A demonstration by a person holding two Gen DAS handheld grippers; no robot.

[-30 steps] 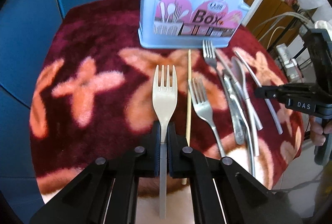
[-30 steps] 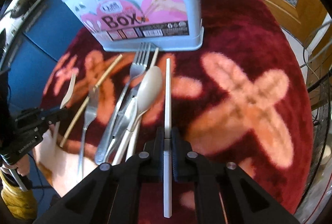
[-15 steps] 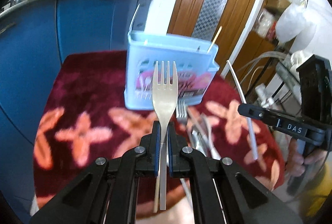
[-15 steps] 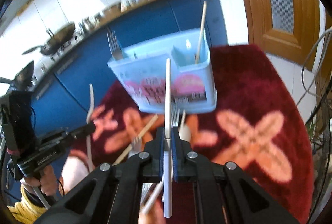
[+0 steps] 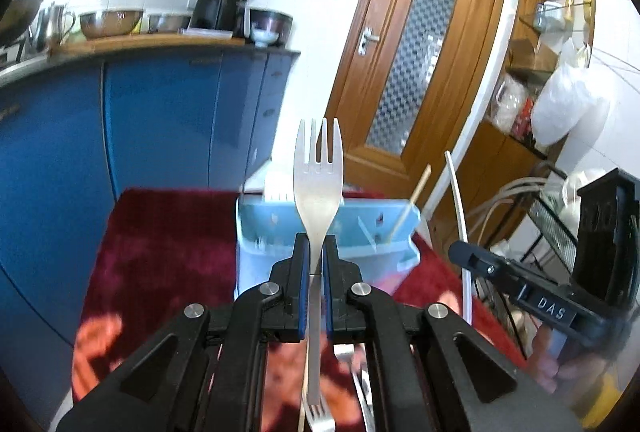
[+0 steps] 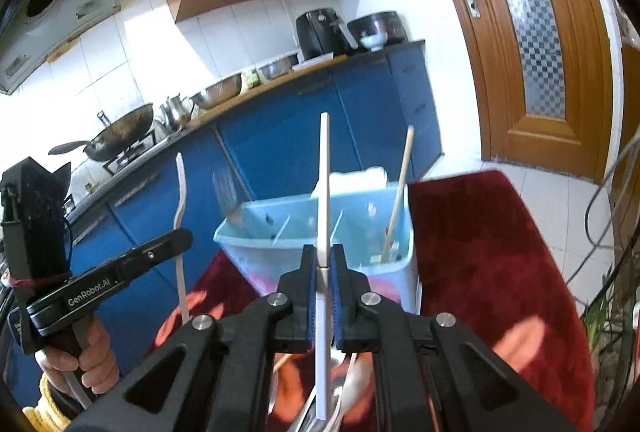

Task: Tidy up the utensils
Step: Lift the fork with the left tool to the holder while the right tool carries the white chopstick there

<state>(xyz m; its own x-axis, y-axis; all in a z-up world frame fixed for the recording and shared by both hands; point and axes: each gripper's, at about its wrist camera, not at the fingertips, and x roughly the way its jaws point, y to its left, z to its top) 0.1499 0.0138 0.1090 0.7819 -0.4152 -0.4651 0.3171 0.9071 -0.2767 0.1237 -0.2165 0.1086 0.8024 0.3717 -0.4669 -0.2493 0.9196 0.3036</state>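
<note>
Utensils are hovering above the blue holder [image 5: 360,232]: left gripper [image 5: 315,264] clamping a fork [image 5: 318,168], right gripper [image 6: 323,268] clamping a white stick [image 6: 324,192]; each needs lowering upright into its compartment.

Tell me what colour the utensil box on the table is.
Light blue utensil box, with a pink label; clearest in the right wrist view.

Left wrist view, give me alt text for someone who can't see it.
The left gripper is shut on a pale fork, tines up, above a blue utensil box on a red cloth. At right, the right gripper holds a white stick.
</note>
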